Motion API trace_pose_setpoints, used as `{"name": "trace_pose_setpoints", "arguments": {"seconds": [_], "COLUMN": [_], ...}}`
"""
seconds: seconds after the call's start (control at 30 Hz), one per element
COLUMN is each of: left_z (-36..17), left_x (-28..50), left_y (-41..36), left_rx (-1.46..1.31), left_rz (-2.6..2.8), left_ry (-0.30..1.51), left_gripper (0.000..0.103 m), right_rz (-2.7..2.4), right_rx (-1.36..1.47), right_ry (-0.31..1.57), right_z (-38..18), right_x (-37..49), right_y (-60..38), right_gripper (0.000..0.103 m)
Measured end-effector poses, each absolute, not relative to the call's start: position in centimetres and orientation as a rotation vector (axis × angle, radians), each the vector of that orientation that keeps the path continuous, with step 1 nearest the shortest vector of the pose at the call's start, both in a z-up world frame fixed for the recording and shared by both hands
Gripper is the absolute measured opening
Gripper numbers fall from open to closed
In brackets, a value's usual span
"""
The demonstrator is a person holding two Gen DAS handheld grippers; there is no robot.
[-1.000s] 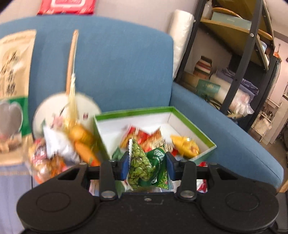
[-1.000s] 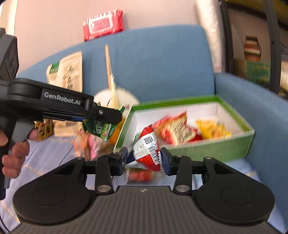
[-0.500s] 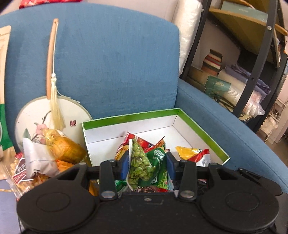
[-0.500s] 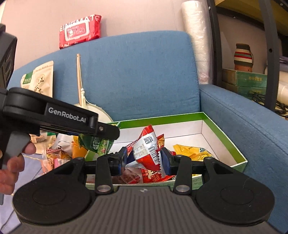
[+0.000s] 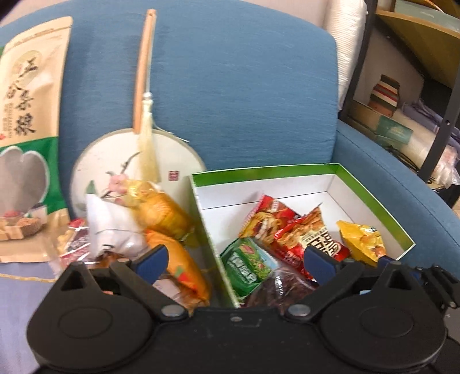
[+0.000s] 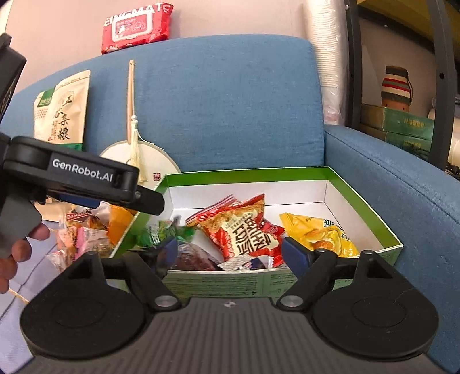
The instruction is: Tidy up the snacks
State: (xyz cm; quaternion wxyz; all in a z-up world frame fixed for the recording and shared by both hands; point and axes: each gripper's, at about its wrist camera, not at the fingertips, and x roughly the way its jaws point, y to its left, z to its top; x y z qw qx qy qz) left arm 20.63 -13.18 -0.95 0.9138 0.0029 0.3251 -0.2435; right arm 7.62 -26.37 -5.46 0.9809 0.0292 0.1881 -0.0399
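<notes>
A green-rimmed white box (image 5: pixel 267 169) sits on the blue sofa seat and holds red packets (image 5: pixel 287 227), a yellow packet (image 5: pixel 362 241) and a green pea packet (image 5: pixel 247 266). My left gripper (image 5: pixel 234 260) hangs over the box's left wall, its jaws opening wide with nothing pressed between them. My right gripper (image 6: pixel 230 254) stands at the box's (image 6: pixel 250 172) near wall, its jaws opening too, pads free. Below it lie the red packets (image 6: pixel 241 230) and a small red-white packet (image 6: pixel 253 263). The green packet (image 6: pixel 161 233) looks blurred under the left gripper (image 6: pixel 149 201).
Loose snacks (image 5: pixel 161 213) are piled left of the box, before a round fan (image 5: pixel 115 161) and a tall beige pouch (image 5: pixel 26 115). A red wipes pack (image 6: pixel 135 26) rests on the sofa back. The armrest (image 5: pixel 402 178) and a shelf (image 6: pixel 402 115) are right. A hand (image 6: pixel 17 253) holds the left gripper.
Both grippers have sunk toward the box and spread their jaws. The green pea packet left the left one and the red-white packet left the right one; both now lie in the box.
</notes>
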Motion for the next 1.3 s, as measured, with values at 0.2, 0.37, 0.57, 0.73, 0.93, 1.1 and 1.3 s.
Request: {"name": "trace_pose_setpoints", "arguments": {"seconds": [0.2, 0.37, 0.57, 0.73, 0.93, 1.1, 1.3], "left_z": [0.0, 0.4, 0.5, -0.7, -2.7, -3.9, -4.9], "left_x": [19.7, 19.1, 19.1, 20.5, 21.0, 21.8, 21.0], "left_y": [-11.4, -9.5, -4.5, 0.1, 1.8, 1.8, -0.8], "left_rx": [0.012, -0.003, 0.000, -0.074, -0.115, -0.160, 0.000], "left_rz": [-0.449, -0.433, -0.397, -0.313, -0.339, -0.441, -0.546], "left_ry": [0.657, 0.657, 0.654, 0.714, 0.758, 0.814, 0.747], "left_gripper": [0.103, 0.103, 0.103, 0.103, 0.103, 0.103, 0.103], "right_rz": [-0.067, -0.044, 0.046, 0.158, 0.261, 0.262, 0.140], "right_rx": [0.031, 0.015, -0.012, 0.021, 0.068, 0.095, 0.093], "right_ry": [0.365, 0.375, 0.383, 0.445, 0.529, 0.611, 0.588], "right_z": [-4.2, -3.4, -3.1, -4.0, -5.7, -7.3, -7.8], "right_x": [6.8, 5.9, 4.3, 4.7, 6.6, 8.8, 6.6], "right_y": [-24.8, -23.0, -20.2, -17.8, -14.7, -13.1, -15.6], "right_gripper": [0.103, 0.103, 0.103, 0.103, 0.103, 0.103, 0.103]}}
